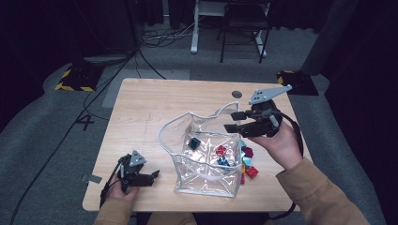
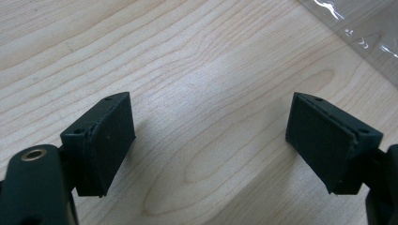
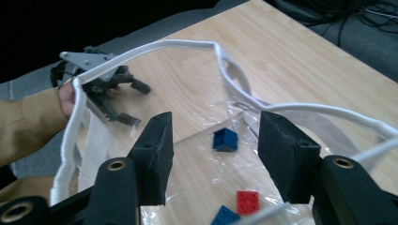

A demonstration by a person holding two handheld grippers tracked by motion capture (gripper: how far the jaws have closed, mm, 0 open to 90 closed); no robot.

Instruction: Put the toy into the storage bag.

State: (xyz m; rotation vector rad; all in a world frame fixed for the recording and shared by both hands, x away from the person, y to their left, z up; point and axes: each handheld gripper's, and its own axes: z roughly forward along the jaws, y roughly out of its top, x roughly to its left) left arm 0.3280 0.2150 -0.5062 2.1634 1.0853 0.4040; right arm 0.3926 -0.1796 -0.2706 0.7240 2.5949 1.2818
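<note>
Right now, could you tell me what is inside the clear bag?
The clear bag holds a few toy blocks: a dark blue one, a red one and another blue. More blocks lie behind its right wall, partly covered.

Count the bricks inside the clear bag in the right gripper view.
3: a dark blue brick mid-bag, a red brick nearer the jaws, a blue brick at the bottom edge. Others may be hidden.

A clear plastic bag [image 1: 204, 159] with a white rim stands open just below the right tongs [image 1: 233, 121], holding scattered toy bricks [image 3: 225, 139], blue and red; more bricks [image 1: 248, 164] lie beside it
</note>
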